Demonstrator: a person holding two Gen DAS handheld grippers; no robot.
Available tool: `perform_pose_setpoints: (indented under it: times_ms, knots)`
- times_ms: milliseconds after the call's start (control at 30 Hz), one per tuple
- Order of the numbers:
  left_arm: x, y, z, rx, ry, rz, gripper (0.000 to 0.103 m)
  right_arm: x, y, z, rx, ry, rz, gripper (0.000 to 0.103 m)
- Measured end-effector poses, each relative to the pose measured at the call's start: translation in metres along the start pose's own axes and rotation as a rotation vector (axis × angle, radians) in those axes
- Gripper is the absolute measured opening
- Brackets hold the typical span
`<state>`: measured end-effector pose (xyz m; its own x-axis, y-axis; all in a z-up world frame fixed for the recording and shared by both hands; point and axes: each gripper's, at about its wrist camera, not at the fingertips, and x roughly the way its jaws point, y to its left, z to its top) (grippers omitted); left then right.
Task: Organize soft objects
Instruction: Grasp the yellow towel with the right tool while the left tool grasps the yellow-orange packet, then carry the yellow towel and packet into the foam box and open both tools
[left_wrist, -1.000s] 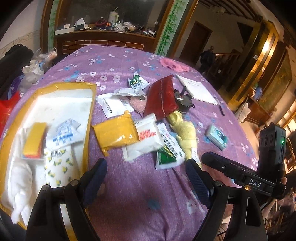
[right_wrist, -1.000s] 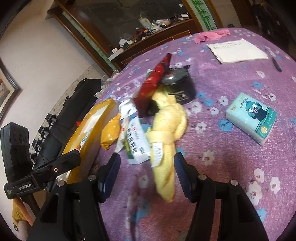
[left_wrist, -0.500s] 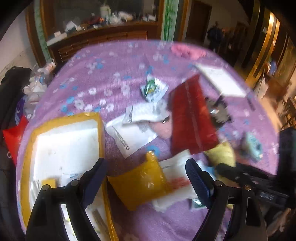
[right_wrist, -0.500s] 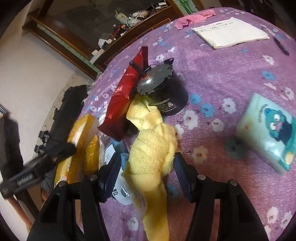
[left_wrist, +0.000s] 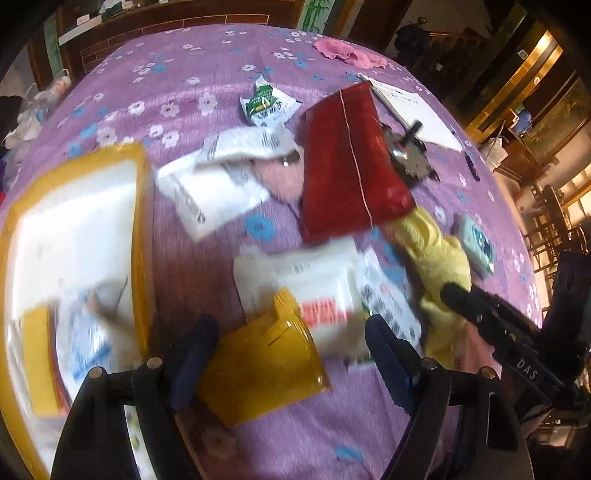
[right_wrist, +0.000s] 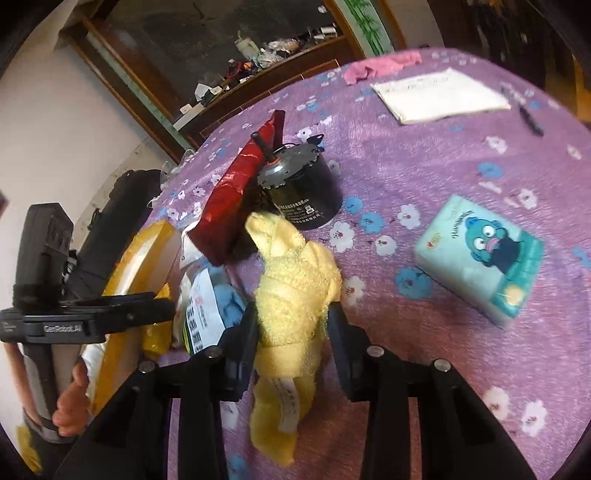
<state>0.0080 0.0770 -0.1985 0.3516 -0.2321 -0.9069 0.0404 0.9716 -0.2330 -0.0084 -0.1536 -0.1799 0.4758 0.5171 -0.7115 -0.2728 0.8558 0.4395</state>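
Daylight is falling brightly across the purple flowered cloth-covered surface (left_wrist: 207, 85), glaring off the white tray with yellow rim (left_wrist: 142, 236) at nine o'clock. Motion blur is smearing the left view; fisheye edges are curving into darkness.

Left wrist view smeared by motion: contents of yellow-rimmed tray (left_wrist: 142, 236) unreadable, tray cut by left edge. Print on white packets (left_wrist: 317, 291) illegible. Yellow towel (right_wrist: 295, 295) partly hidden under red pouch (right_wrist: 236, 192). Towel tag text too small.

Fluffy terry towel (right_wrist: 295, 295); glossy yellow plastic pouch (left_wrist: 258, 365).
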Motion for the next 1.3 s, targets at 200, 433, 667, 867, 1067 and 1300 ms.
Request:
perform_pose_setpoints:
  times_ms: [200,433,667,867,1067,1300]
  knots:
    - [-0.012,-0.020,-0.040,0.014,-0.035,-0.007,0.085,-0.003,-0.002,-0.005,-0.012,0.003,0.005,0.036]
    - [-0.014,-0.030,-0.056,0.075,-0.053,0.047,0.089,-0.001,-0.001,-0.007,-0.025,0.014,0.000,0.036]
    - [0.002,-0.047,-0.069,0.188,-0.073,0.253,0.058,-0.003,-0.001,-0.010,-0.025,0.001,-0.018,0.036]
    - [-0.023,-0.030,-0.077,0.106,-0.144,0.139,0.053,-0.014,-0.001,-0.013,-0.022,-0.052,0.003,0.035]
    - [-0.059,-0.010,-0.090,-0.026,-0.225,-0.088,0.053,-0.044,-0.006,-0.021,0.051,-0.142,0.036,0.034]
    - [-0.122,0.015,-0.098,-0.131,-0.395,-0.108,0.053,-0.093,0.035,-0.010,-0.021,-0.267,0.113,0.034]
